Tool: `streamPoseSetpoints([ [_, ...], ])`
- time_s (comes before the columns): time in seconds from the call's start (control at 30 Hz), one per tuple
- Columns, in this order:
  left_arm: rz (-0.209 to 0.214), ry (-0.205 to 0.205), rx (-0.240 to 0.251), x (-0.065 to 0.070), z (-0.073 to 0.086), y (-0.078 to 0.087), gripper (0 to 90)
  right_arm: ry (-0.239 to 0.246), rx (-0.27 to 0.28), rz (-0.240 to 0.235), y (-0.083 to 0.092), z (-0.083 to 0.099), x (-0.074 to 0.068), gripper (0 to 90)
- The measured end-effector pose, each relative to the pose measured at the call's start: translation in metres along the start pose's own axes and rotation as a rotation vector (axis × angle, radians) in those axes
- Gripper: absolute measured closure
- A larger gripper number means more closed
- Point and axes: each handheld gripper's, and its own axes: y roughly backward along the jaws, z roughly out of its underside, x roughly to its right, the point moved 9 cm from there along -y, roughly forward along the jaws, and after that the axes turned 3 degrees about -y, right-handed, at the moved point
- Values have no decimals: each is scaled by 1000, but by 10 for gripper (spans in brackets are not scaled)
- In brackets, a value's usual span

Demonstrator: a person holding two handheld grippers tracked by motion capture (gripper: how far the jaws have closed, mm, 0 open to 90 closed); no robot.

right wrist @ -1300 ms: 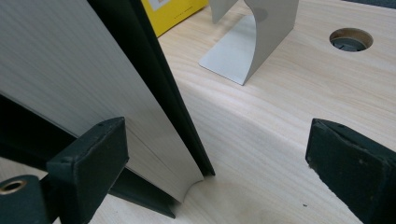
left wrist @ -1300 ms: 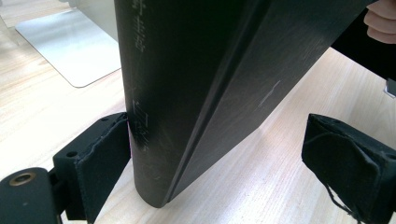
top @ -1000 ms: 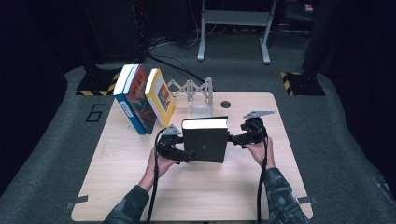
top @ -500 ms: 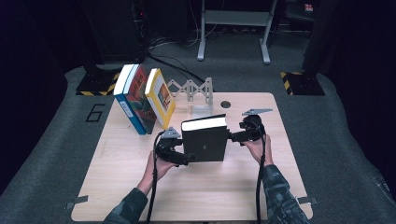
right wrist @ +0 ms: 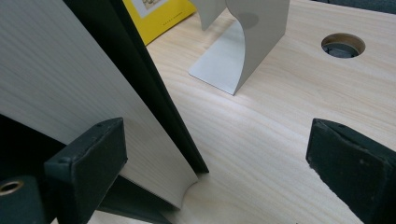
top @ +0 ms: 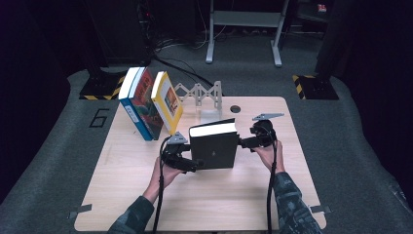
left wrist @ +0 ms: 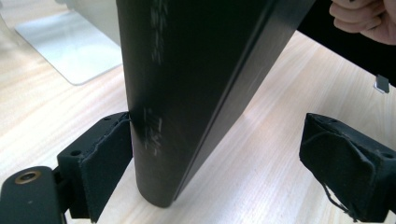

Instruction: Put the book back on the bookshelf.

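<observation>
A black book (top: 214, 148) stands upright on the wooden table (top: 126, 195), white page edge on top. My left gripper (top: 192, 163) is at its lower left corner. In the left gripper view the book's spine (left wrist: 187, 70) stands between the open jaws of the left gripper (left wrist: 224, 163): the left pad touches it and the right pad is well apart. My right gripper (top: 242, 143) is at the book's right side. In the right gripper view the page edge (right wrist: 60, 79) lies by the left pad of the open right gripper (right wrist: 219, 163), with the other pad far off.
A blue book and a red one (top: 139, 105) and a yellow book (top: 168, 100) lean together at the back left. A grey zigzag rack (top: 199, 92) stands behind, with a metal bookend (right wrist: 243, 46) nearby. A round hole (top: 235, 108) is in the table's back.
The black book's top edge has risen slightly and now slants a little. Both hands have stayed where they were.
</observation>
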Motion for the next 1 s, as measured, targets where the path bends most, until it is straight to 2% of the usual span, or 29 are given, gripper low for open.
streamPoseSetpoints([
  [0.07,0,-6,6,-1,-3,0,99,-4,4,-3,3,0,0,44],
  [0.23,2,-33,62,-5,-20,2,106,-16,7,3,8,6,5,46],
  [0.27,-7,-48,75,-6,-24,3,117,-22,8,4,8,7,7,46],
  [0.33,3,-59,86,-8,-32,4,154,-19,5,6,8,12,10,46],
  [0.37,-10,-62,90,-8,-35,4,174,-29,-1,6,9,14,10,47],
  [0.43,5,-80,102,-7,-40,5,227,-32,-3,12,9,17,12,47],
  [0.53,2,-119,99,-3,-42,4,295,-42,-2,10,10,20,14,48],
  [0.6,-22,-150,95,-3,-41,4,310,-42,-4,11,10,21,15,48],
  [0.77,-12,-214,91,0,-37,8,414,-55,-1,13,11,23,17,49],
  [0.87,2,-230,98,4,-36,9,491,-62,-4,20,10,28,22,50],
  [0.9,-5,-241,98,4,-35,9,509,-66,-8,22,10,31,24,50],
  [1.0,-15,-237,110,5,-35,9,528,-70,-25,51,10,42,32,50],
])
